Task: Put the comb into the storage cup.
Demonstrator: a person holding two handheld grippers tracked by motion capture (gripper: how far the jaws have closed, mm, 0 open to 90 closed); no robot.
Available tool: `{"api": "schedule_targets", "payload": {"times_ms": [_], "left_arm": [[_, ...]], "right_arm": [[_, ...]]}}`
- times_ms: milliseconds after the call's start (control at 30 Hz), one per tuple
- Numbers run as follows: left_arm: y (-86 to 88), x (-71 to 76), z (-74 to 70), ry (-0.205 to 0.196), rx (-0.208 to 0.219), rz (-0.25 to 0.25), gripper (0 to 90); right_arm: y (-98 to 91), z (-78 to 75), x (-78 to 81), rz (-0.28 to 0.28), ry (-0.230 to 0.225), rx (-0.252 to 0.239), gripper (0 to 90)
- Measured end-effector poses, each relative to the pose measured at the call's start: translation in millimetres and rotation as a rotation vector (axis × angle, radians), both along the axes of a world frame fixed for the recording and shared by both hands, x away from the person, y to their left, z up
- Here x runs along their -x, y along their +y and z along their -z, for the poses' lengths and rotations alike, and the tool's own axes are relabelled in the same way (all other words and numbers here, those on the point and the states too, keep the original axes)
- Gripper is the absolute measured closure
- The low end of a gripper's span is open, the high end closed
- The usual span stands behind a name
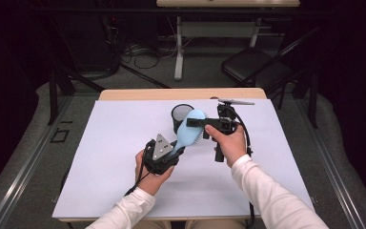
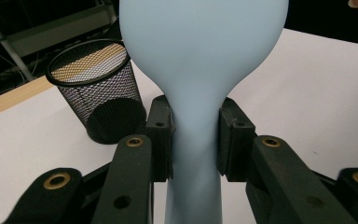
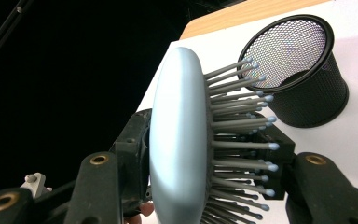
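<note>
A light blue hairbrush (image 1: pixel 190 130) hangs above the table between my two grippers. My left gripper (image 1: pixel 179 150) is shut on its narrow handle (image 2: pixel 196 154), with a black pad pressing on each side. My right gripper (image 1: pixel 198 125) is shut on the oval head (image 3: pixel 177 140): one pad lies on the smooth back, the other against the grey bristles (image 3: pixel 242 121). Just behind the brush a black mesh cup (image 1: pixel 181 113) stands upright and looks empty (image 3: pixel 289 51).
A white sheet (image 1: pixel 119 162) covers the table, and a strip of bare wood (image 1: pixel 138 94) shows along its far edge. Beyond the table are a black chair (image 1: pixel 252 64), a desk's white legs (image 1: pixel 178 52) and cables on the floor.
</note>
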State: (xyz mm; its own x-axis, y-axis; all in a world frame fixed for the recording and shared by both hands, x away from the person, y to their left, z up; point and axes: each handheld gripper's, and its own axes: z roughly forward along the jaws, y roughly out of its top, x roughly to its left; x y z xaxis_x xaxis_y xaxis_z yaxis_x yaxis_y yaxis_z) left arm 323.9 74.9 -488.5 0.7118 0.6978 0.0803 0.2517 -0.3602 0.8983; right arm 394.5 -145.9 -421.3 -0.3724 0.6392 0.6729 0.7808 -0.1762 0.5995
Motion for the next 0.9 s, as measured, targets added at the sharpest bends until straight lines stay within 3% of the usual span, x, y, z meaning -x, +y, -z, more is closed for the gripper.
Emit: {"api": "schedule_targets", "payload": {"times_ms": [433, 900], "left_arm": [[-1.3, 1.0, 0.1, -0.006, -0.007, -0.002, 69.6], [-0.7, 0.2, -0.8, 0.008, 0.022, -0.003, 65.8]], "right_arm": [[-1.2, -1.9, -0.3, -0.01, 0.029, -0.002, 47.8], [-2.4, -0.8, -2.9, -0.009, 0.047, -0.01, 48.3]]}}
